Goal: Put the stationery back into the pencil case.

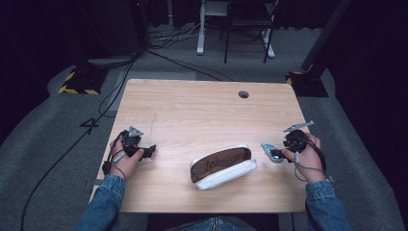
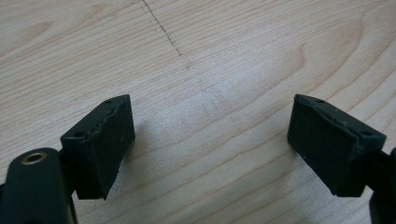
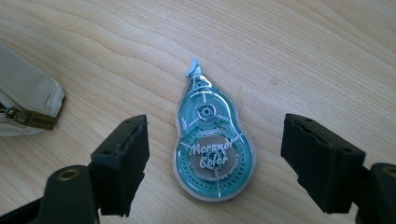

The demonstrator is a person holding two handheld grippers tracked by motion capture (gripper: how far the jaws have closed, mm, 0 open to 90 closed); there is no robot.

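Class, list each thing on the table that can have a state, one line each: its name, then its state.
Pencil case: lying on its side, zip open, brown lining showing.
Correction tape: lying flat on the table, label up, tip pointing away, held by nothing.
Left gripper: open, nothing between its jaws.
Right gripper: open, jaws on either side of the correction tape without touching it.

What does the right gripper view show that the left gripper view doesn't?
Right gripper view: a teal correction tape dispenser lies flat between the right gripper and its open jaws, untouched, and the corner of a white pencil case with its brass zipper pull sits at the left edge.
Left gripper view: a faint dotted line on the wood, ahead of the left gripper.
Both: black open jaws over the wooden table.
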